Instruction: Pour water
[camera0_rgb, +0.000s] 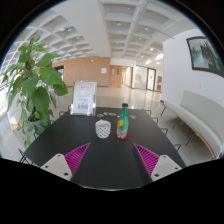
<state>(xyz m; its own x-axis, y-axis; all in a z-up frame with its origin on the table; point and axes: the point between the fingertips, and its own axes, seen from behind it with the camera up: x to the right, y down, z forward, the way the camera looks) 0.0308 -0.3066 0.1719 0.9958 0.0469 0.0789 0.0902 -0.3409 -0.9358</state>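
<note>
- Bottle: the green plastic bottle with a red cap (123, 122) stands upright on the dark tabletop (110, 160), ahead of your tongs (111, 158) at about one o'clock.
- At eleven o'clock, just beside it, sits the white patterned cup (103, 128).
- Your tongs are spread wide, holding nothing.
- Judging by this, nothing is poured yet; grasping, uncapping and tipping all remain.

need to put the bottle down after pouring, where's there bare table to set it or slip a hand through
Bare dark table lies between the gripper fingers, short of the cup and bottle, and out beside each open finger. Beyond the fingers it is crowded: cup and bottle stand close together, the sign behind them, the plant beside it.
</note>
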